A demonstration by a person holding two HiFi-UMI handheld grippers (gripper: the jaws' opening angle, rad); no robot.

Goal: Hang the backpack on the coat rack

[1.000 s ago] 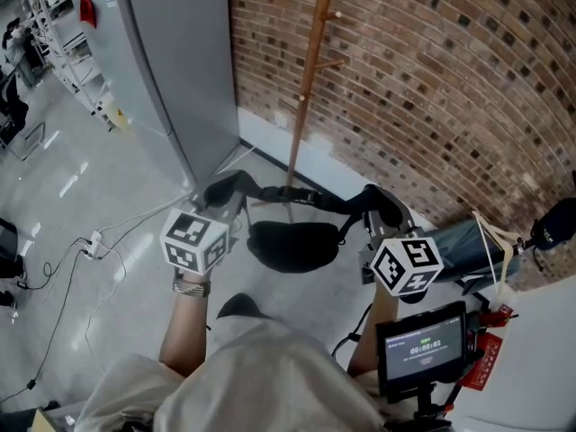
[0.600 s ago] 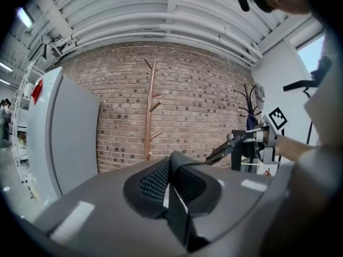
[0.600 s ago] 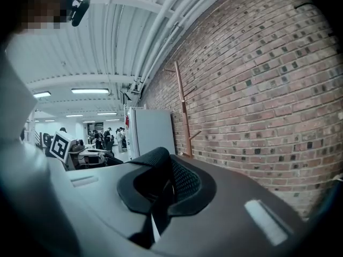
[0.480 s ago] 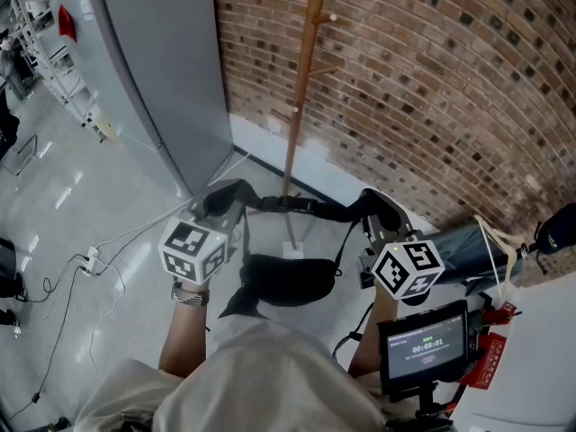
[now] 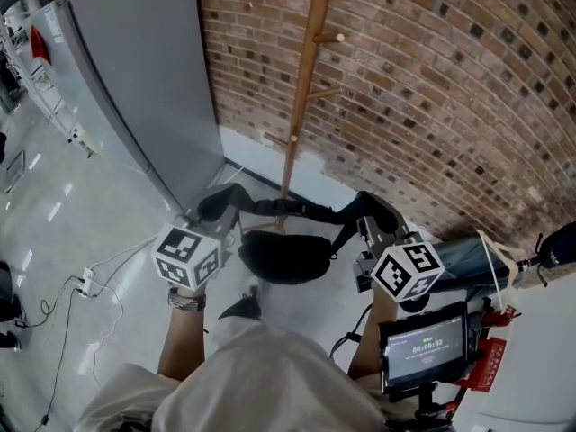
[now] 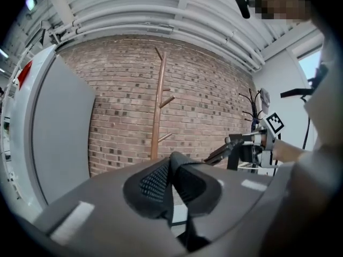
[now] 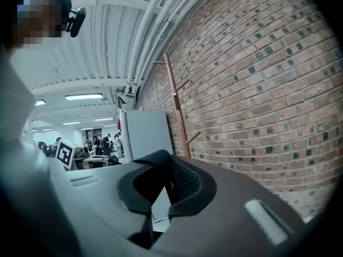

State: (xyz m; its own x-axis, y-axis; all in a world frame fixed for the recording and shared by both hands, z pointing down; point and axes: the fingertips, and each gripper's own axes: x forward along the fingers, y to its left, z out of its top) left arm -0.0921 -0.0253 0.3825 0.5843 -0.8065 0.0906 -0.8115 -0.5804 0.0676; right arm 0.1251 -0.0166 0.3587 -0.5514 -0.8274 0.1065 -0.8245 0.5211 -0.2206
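Two claws carry the black backpack (image 5: 283,255) between them in the head view. The left claw (image 5: 219,216) is clamped on one shoulder strap (image 5: 216,202) and the right claw (image 5: 367,225) on the other strap (image 5: 376,207). The rounded, dark bag body hangs below a band of webbing stretched from one claw to the other, above the pale floor (image 5: 81,205). It hangs in front of the foot of the wooden coat rack (image 5: 301,88), whose pole with short pegs stands against the brick wall (image 5: 450,88), beside a tall grey cabinet (image 5: 135,79). The bag is on no peg, and its opening does not show, so what it holds cannot be told. A small screen (image 5: 423,349) sits at lower right. In the left gripper view the jaws are closed tight on the thick padded strap, black with a mesh inner face, which bulges above them in a folded loop. Beyond it the coat rack rises against the wall, and the right claw shows at the right. In the right gripper view the jaws are likewise closed on a padded, mesh-lined loop of strap. Behind it stand the rack, the grey cabinet and, at far left, the left claw's marker cube (image 7: 64,153).
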